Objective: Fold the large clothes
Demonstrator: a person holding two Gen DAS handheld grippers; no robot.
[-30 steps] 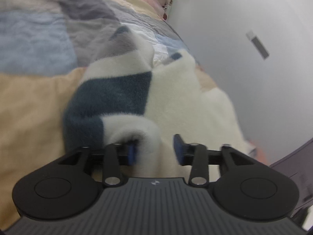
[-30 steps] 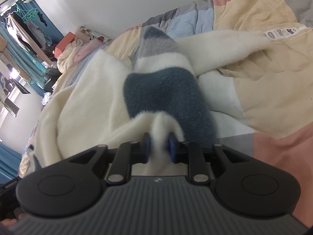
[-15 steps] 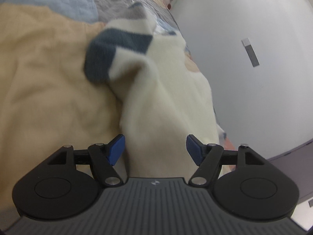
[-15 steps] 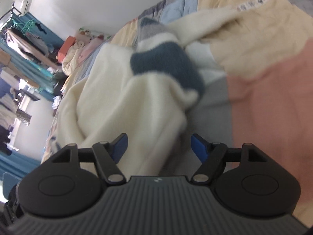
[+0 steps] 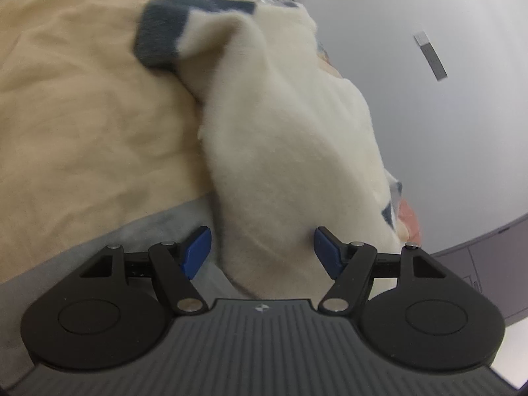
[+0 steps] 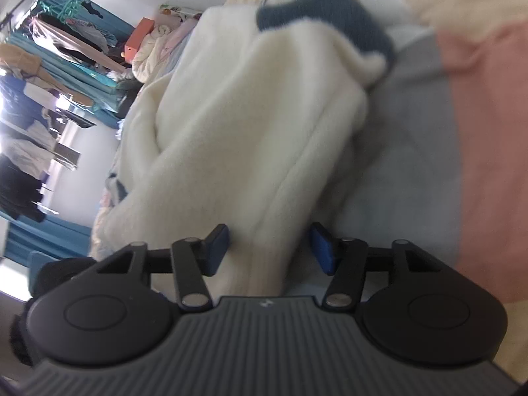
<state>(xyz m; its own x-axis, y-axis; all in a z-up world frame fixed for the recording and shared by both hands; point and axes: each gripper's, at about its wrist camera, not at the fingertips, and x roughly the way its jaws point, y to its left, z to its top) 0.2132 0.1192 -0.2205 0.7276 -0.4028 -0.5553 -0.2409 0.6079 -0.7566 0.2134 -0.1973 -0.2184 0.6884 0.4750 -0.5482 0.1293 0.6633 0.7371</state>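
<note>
cream fleece sweater [image 5: 290, 151] lies partly folded; left gripper [image 5: 260, 250] gapes, right gripper [image 6: 269, 247] closing, cloth between, ungripped; more folds remain.

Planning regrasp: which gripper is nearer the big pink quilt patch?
Right. Right gripper, jaws closing around cream fleece, has the pink patch just off its right side; left gripper sits over fleece beside a yellow patch.

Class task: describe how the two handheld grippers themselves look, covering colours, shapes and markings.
Both the left gripper and right gripper match: black ribbed body, small white logo, two round black lobes, black linkage arms with silver pins, blue pads on the jaws. No cables or sleeves show.
</note>
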